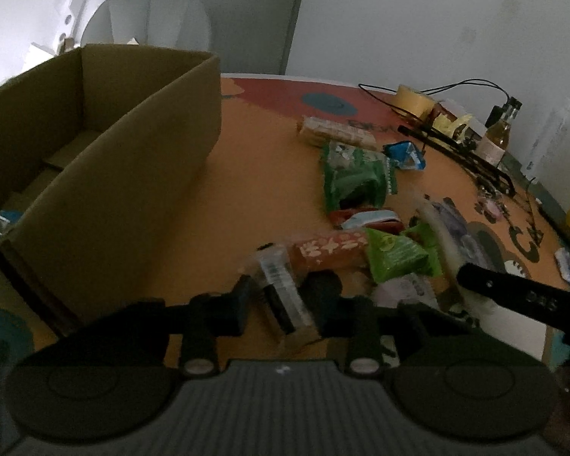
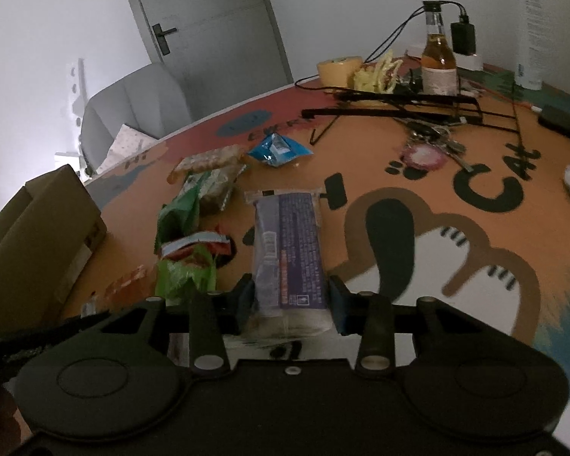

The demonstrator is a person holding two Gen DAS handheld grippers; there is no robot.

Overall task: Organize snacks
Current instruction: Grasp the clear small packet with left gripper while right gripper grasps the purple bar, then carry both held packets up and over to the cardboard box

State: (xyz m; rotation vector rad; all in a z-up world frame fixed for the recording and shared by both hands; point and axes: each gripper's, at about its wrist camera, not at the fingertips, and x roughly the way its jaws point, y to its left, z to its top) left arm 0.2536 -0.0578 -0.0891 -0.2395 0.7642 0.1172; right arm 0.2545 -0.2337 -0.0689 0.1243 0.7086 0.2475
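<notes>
Snacks mid-sorting: left claw [image 1: 283, 296] gripped a red packet [image 1: 304, 262], right claw [image 2: 290, 300] clamped a purple packet [image 2: 288, 250]; next, probably carry both to the cardboard box [image 1: 95, 144], frame left.

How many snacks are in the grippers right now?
2. The left gripper is shut on a red bar; the right gripper is shut on a purple packet.

A lived-in room at home: a cartoon-printed table [image 2: 456, 205] strewn with snack packets [image 1: 351, 178], keys [image 2: 429, 144], a tape roll [image 2: 338, 68] and a bottle [image 2: 439, 60], a grey armchair [image 2: 133, 110] by a plain door [image 2: 205, 19].
</notes>
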